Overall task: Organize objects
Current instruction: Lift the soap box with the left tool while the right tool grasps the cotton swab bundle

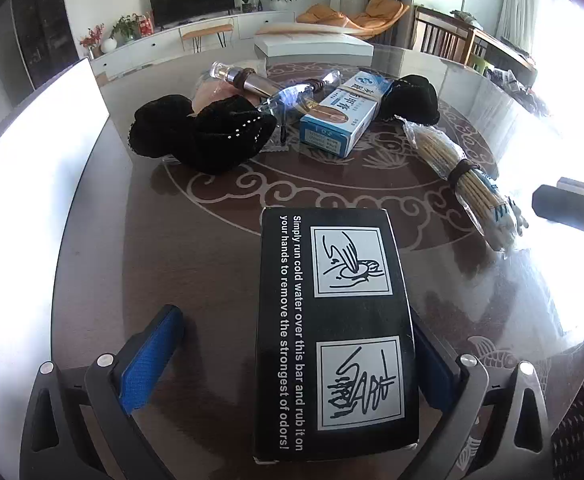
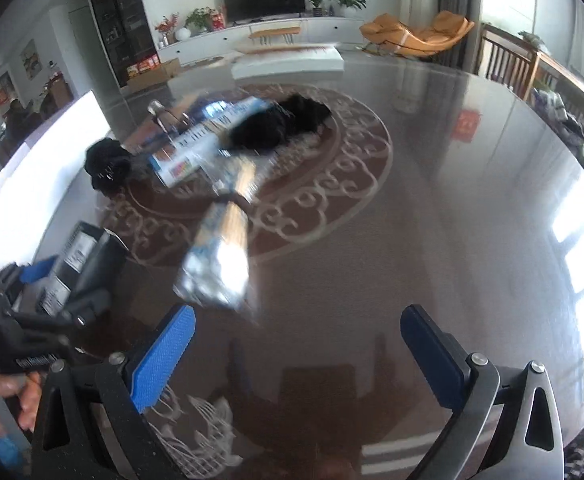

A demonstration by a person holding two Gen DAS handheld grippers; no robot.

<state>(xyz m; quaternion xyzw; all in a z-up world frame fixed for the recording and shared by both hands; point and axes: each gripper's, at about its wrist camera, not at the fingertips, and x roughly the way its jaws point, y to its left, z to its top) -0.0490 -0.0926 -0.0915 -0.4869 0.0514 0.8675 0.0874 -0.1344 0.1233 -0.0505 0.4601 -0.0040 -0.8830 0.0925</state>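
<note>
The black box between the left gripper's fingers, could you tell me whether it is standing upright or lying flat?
Lying flat: the black box rests printed face up on the table.

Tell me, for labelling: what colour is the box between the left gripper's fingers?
Black box with white print, clearest in left wrist view.

The right wrist view is smeared by motion — the wrapped bundle of sticks (image 2: 222, 256) and blue-and-white box (image 2: 208, 140) show no legible detail; the black box (image 1: 333, 332) hides the left gripper's right pad (image 1: 431, 364), so contact there cannot be judged; its near end runs toward the bottom edge; window glare washes out the table's (image 1: 531, 280) right side.
</note>
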